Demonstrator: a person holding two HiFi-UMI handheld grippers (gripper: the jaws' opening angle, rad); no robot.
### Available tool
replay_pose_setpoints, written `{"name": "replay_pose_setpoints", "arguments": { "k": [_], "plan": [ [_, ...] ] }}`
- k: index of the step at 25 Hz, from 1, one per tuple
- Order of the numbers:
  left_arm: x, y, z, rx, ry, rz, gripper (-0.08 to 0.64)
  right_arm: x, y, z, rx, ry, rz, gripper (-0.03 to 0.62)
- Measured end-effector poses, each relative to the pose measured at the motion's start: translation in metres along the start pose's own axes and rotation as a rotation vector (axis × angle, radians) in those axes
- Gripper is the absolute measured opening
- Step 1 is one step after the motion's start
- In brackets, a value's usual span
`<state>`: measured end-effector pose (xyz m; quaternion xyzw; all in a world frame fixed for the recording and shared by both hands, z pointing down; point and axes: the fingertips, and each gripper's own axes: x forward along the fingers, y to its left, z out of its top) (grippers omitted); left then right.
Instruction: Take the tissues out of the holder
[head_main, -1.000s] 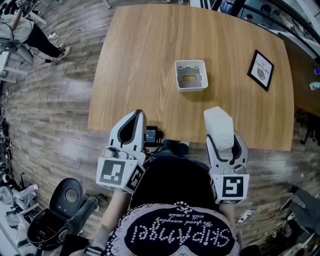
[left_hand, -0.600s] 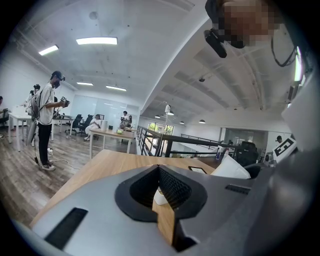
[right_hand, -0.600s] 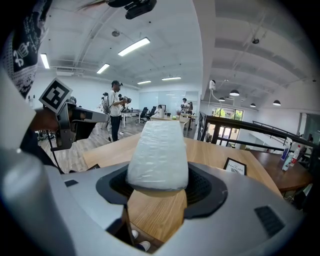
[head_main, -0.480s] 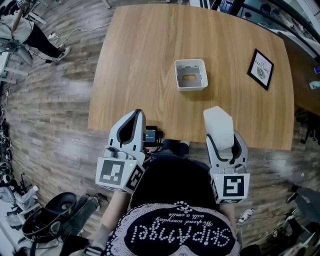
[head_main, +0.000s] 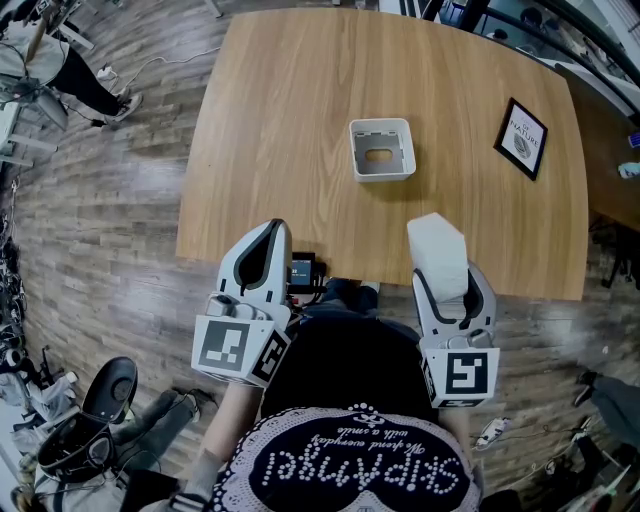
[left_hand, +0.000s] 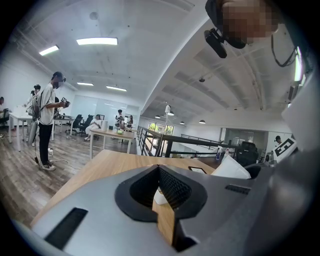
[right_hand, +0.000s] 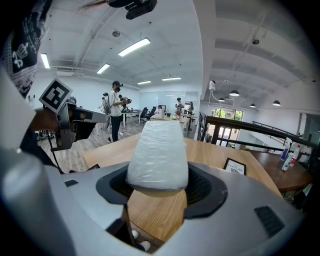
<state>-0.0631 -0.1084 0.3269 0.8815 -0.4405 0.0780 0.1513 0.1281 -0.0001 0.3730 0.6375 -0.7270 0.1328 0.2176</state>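
One tissue pack is clamped in my right tool over the counter's near edge, clear of the holder. If that squeeze slackens, it may drop off the edge; my left tool, jaws together, is empty.

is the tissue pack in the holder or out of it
Out. The right gripper clamps the tissue pack between its fingers, well apart from the holder, which sits empty.
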Motion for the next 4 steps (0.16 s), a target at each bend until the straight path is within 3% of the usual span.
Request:
{"name": "replay_pose_setpoints", "arguments": {
  "k": [4],
  "plan": [
    [-0.0003, 0.0008, -0.0001, 0.0, -0.001, 0.001, 0.005, -0.0001, 0.0002, -0.0004, 0.0, 0.002, -0.001, 0.278]
  ]
}}
